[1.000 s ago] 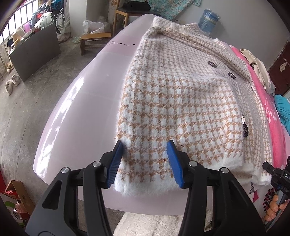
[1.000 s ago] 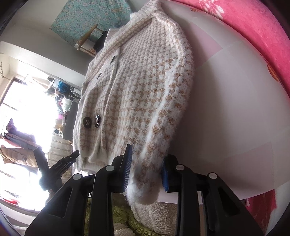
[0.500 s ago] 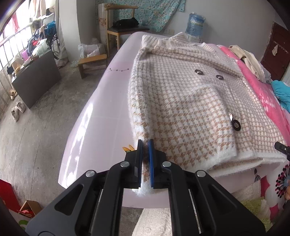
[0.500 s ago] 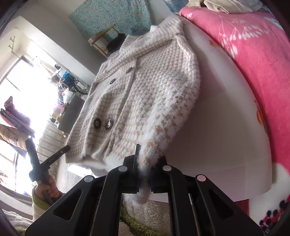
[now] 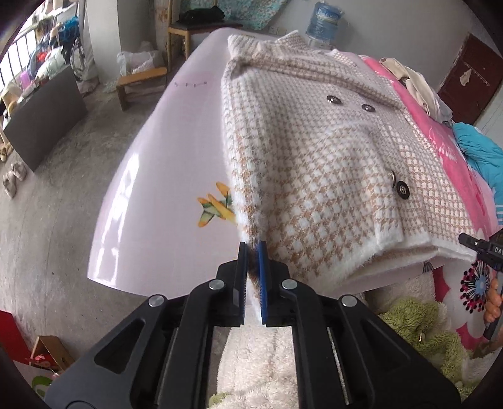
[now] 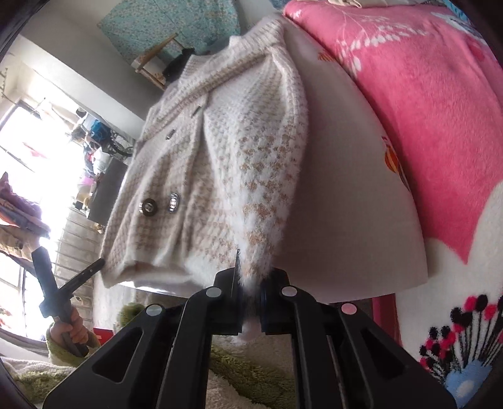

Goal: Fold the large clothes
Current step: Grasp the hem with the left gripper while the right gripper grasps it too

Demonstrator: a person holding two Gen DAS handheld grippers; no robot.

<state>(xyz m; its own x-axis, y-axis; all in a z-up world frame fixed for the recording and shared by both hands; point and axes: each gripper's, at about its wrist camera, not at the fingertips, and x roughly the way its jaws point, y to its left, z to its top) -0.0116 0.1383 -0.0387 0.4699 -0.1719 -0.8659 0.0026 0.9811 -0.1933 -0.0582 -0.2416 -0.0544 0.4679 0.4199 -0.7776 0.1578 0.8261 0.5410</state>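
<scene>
A fuzzy white and tan houndstooth coat (image 5: 314, 151) with dark buttons lies on a pale pink board (image 5: 163, 176), sleeves folded in. It also shows in the right wrist view (image 6: 226, 163). My left gripper (image 5: 252, 251) is shut on the coat's near left hem corner and lifts it off the board. My right gripper (image 6: 250, 280) is shut on the near right hem corner, which is raised too. The hem sags between the two grips.
The board (image 6: 352, 201) lies on a pink flowered blanket (image 6: 424, 103). A yellow plane sticker (image 5: 217, 209) shows on the board by the coat's left edge. Beyond the left edge is concrete floor with a wooden stool (image 5: 141, 78). A water jug (image 5: 323, 19) stands at the back.
Both grippers went from open around the hem corners to shut on them. They have lifted the near hem off the board, uncovering the plane sticker.
</scene>
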